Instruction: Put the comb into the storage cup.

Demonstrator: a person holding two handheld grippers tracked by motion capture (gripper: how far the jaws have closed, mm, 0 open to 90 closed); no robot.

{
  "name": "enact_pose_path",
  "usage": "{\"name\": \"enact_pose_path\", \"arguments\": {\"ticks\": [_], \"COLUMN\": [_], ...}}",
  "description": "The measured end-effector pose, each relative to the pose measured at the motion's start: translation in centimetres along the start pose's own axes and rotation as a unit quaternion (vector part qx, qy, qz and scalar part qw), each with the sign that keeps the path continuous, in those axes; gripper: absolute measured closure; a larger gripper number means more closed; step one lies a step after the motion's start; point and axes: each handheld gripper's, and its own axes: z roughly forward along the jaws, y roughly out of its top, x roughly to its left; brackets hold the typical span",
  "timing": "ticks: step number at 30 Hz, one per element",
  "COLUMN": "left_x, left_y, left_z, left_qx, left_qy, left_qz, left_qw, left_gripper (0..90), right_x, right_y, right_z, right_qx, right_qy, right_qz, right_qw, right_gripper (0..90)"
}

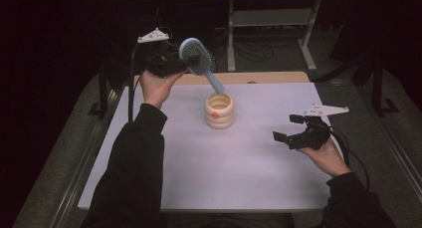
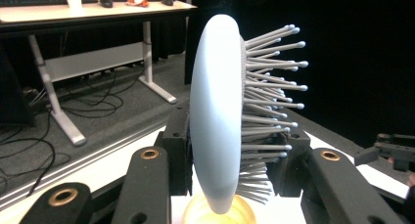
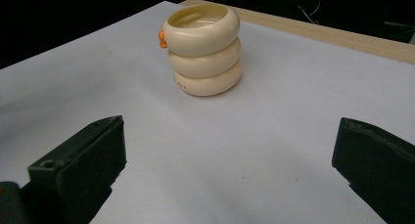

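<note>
While its handle tip dips toward one cream ringed cup [image 1: 219,110], a single pale-blue hairbrush [image 1: 198,58] hangs clamped by its head in the left gripper [image 1: 186,62].

Seen along the left gripper's own jaws, the brush [image 2: 215,116] stands edge-on, its back against one pad and its bristles against the other, with the cup's mouth [image 2: 219,213] just below it. One person's left hand [image 1: 157,86] is raised over the far left part of the white table top [image 1: 239,168], forearm reaching forward. Well apart to the right, the right gripper [image 1: 287,131] sits low over the table, its jaws spread wide and empty, aimed at the cup [image 3: 204,49]. Beyond the table lie a wooden strip [image 1: 263,77], a dark floor with cables, and a white-legged desk [image 1: 271,19].
</note>
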Motion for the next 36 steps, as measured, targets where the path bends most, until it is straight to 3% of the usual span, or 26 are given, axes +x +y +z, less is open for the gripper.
{"name": "enact_pose_path", "arguments": {"ticks": [9, 36], "left_x": [0.6, 0.7], "left_y": [-1.1, -3.4], "left_z": [0.4, 2.4], "left_qx": [0.006, 0.022], "left_qy": [0.004, -0.001], "left_qz": [-0.005, -0.006], "left_qw": [1.0000, 0.9997], "left_gripper": [59.4, 58.7], "right_x": [-0.2, -0.7], "right_y": [-0.9, -2.3], "right_z": [-0.4, -1.3], "right_qx": [-0.005, -0.014], "right_qy": [-0.012, -0.025], "right_qz": [0.006, 0.014], "right_qw": [0.9999, 0.9995], "right_gripper": [0.0, 0.0]}}
